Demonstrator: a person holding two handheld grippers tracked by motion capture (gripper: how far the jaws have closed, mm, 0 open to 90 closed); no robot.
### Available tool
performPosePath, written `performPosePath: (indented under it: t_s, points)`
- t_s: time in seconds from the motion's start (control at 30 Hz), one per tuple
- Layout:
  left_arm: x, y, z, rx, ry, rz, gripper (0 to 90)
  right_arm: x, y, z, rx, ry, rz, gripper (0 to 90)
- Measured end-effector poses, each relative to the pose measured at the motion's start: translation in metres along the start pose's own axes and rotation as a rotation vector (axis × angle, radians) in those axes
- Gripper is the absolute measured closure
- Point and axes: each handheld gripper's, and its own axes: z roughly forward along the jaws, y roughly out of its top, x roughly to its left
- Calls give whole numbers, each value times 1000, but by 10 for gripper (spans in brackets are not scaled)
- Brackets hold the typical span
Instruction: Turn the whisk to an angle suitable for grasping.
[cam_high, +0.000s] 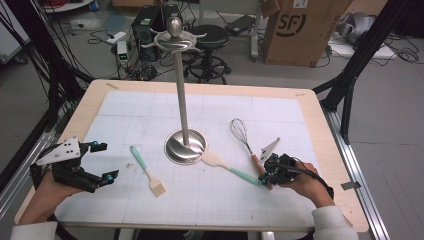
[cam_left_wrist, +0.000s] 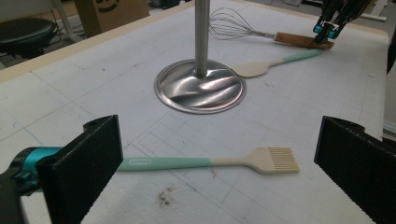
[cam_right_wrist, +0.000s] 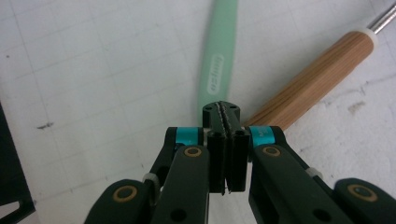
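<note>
The right gripper (cam_high: 267, 175), at the lower right of the high view, has its 2 jaws pressed together with nothing between them. Its tips sit over the spot where the wooden handle of the whisk (cam_high: 246, 140) and the mint handle of the spatula (cam_high: 231, 167) come together. In the right gripper view the whisk handle (cam_right_wrist: 313, 84) runs to the upper right and the spatula handle (cam_right_wrist: 218, 60) runs straight up, both lying flat on the tabletop (cam_high: 310, 107) just beyond the closed tips.

The left gripper (cam_high: 102, 161), at the lower left of the high view, is wide open and holds nothing. In the left gripper view the pastry brush (cam_left_wrist: 210, 162) lies flat between and just beyond its 2 jaws, bristles toward the right of the frame.

No container stands on the tabletop. The utensil stand (cam_high: 185, 145) rises upright at the centre of the white grid mat (cam_high: 225, 107), its round steel base touching or just beside the pale blade of the spatula. The stand is between the brush and the other 2 utensils. Its hooks at the top carry nothing.

Behind the tabletop, at the top of the high view, are a black stool (cam_high: 210, 37) and a cardboard box (cam_high: 300, 30).
</note>
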Motion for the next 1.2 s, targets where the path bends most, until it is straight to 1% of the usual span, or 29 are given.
performPosePath:
  t_s: [0.03, 0.13, 0.27, 0.3, 0.43, 0.5, 0.53, 0.7, 0.77, 0.87, 0.97, 1.07, 1.17, 1.2]
  points:
    - [0, 0, 0, 0, 0, 0, 16, 0, 0, 0, 0, 0, 0, 892]
    - [0, 0, -1, 1, 2, -2, 16, -4, -6, -3, 12, -13, 20, 892]
    - [0, -1, -1, 2, 3, -3, 17, -7, -11, -4, 10, -21, 33, 892]
    - [0, -1, -1, 1, 3, -5, 16, -9, -14, -6, 10, -23, 48, 892]
    - [0, -1, -1, 4, 3, 0, 17, -12, -18, -7, 18, -29, 55, 892]
    - [0, -2, -1, 6, 3, -2, 16, -17, -23, -8, 18, -38, 81, 893]
    - [0, -2, -1, 6, 3, -2, 16, -18, -25, -8, 13, -41, 83, 892]
    - [0, -2, -1, 8, 4, -1, 17, -22, -33, -11, 27, -56, 103, 892]
    - [0, -2, -1, 8, 4, -3, 17, -22, -34, -12, 20, -53, 111, 892]
    - [0, -3, -1, 8, 3, -4, 17, -20, -33, -13, 0, -42, 98, 892]
    - [0, -3, 0, 10, 4, -4, 16, -19, -31, -16, -5, -41, 96, 892]
    - [0, -2, 0, 10, 1, -1, 17, -19, -27, -23, -41, -38, 95, 892]
    - [0, -2, 0, 10, 2, -1, 17, -18, -25, -27, -55, -35, 95, 892]
    - [0, -2, 0, 11, 3, 0, 16, -19, -22, -31, -74, -37, 95, 892]
